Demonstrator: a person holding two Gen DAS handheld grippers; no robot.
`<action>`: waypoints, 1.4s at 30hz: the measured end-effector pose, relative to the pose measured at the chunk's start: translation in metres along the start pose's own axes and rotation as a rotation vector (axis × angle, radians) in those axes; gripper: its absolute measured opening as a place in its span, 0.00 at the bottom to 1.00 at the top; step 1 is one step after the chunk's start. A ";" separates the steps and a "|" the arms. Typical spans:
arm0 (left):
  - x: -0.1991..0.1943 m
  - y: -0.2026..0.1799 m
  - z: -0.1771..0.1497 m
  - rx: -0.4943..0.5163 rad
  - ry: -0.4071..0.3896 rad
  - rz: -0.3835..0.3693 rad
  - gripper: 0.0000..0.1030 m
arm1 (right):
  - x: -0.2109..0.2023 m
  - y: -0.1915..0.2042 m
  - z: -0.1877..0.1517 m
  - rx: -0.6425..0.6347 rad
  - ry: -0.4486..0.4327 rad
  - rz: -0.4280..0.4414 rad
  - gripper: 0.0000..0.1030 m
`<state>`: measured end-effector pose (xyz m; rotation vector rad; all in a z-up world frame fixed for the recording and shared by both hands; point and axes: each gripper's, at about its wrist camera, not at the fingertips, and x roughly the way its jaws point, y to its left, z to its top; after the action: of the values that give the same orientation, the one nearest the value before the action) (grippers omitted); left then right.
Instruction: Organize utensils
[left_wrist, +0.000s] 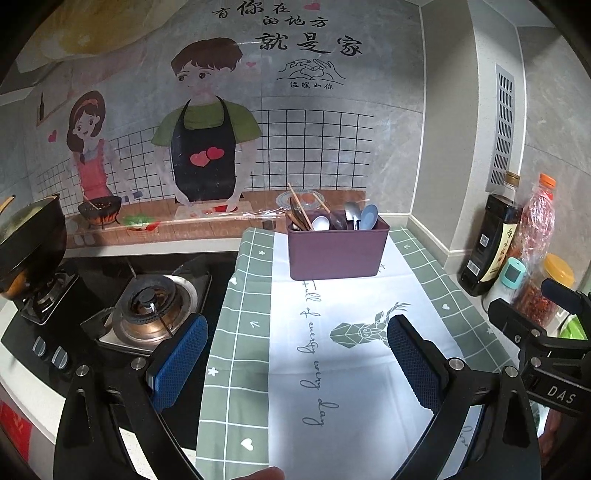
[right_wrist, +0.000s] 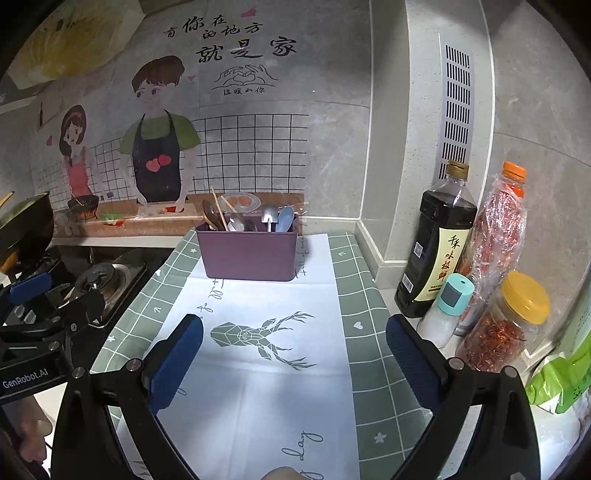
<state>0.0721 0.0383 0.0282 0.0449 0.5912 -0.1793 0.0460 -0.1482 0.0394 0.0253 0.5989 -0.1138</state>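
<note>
Left wrist view, left gripper (left_wrist: 295, 354): jaws spread wide, nothing between the blue pads (left_wrist: 177, 365); lower centre of frame, above the cloth.
Right wrist view, right gripper (right_wrist: 295, 354): jaws spread wide, holding nothing; lower centre of frame.
Utensil box (left_wrist: 337, 248): purple, upright on the far end of the cloth, centre of both frames, well apart from both grippers.
Utensils (left_wrist: 332, 218): standing in the box; wooden chopsticks and a brown spoon at its left side, a metal spoon mid-box, a metal spatula-shaped piece and a light blue spoon (right_wrist: 285, 218) at its right side.
Cloth (left_wrist: 354, 387): white centre with a stag print and script, green grid border; covers the tabletop (left_wrist: 436, 236).
Gas stove (left_wrist: 151, 306): left of the cloth; a dark wok (left_wrist: 29, 240) sits on the burner at the left edge of frame.
Condiments: dark sauce bottle (right_wrist: 436, 251), orange-capped bottle (right_wrist: 498, 240), small teal-capped shaker (right_wrist: 447, 306) and yellow-lidded jar (right_wrist: 506, 325) grouped at the right edge of frame.
Cross view: each gripper shows at the other frame's side edge.
</note>
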 end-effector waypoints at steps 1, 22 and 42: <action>0.000 0.000 0.000 0.002 0.001 -0.001 0.95 | 0.000 -0.001 0.000 0.002 0.000 0.001 0.96; -0.001 0.000 -0.001 0.001 0.003 0.001 0.95 | 0.003 -0.003 -0.001 0.007 0.010 0.014 0.97; 0.001 0.003 -0.002 0.000 0.004 -0.002 0.95 | 0.006 -0.002 0.002 -0.017 0.010 0.024 0.97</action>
<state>0.0723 0.0413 0.0263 0.0444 0.5957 -0.1807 0.0521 -0.1504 0.0372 0.0168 0.6097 -0.0859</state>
